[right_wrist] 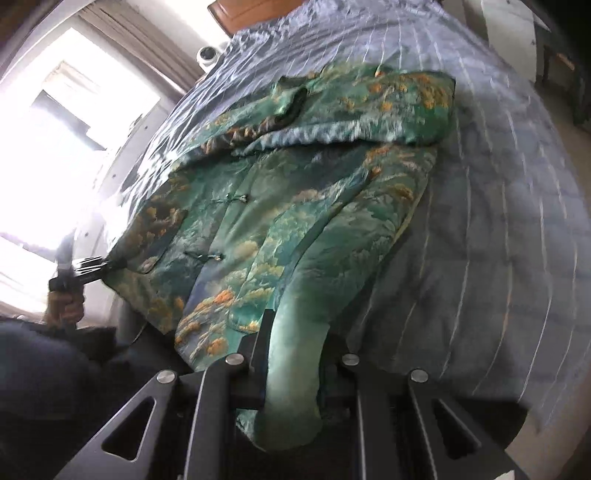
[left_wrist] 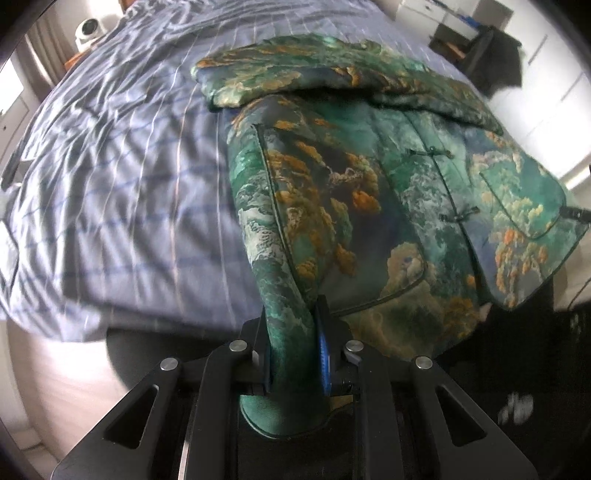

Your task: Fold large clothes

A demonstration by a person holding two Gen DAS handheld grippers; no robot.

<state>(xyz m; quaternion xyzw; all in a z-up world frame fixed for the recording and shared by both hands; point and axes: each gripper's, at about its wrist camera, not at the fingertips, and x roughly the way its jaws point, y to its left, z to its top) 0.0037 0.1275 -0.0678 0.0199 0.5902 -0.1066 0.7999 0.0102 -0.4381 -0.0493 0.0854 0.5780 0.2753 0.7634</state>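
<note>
green brocade jacket hem is clenched in left tongs and right tongs; best lift both corners evenly, carrying them far toward the collar on the bed.

Bed under wrinkled blue-grey striped sheet. White round device near headboard. Bright window, brown curtain beside. Dark cloth on chair, white cabinets behind.

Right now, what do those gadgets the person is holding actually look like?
Both are matte black metal. The left gripper has angular arms with triangular cut-outs, round silver bolts and a blue pad on one finger. The right gripper matches it. The person's hand grips a black handle, with dark clothing below.
</note>
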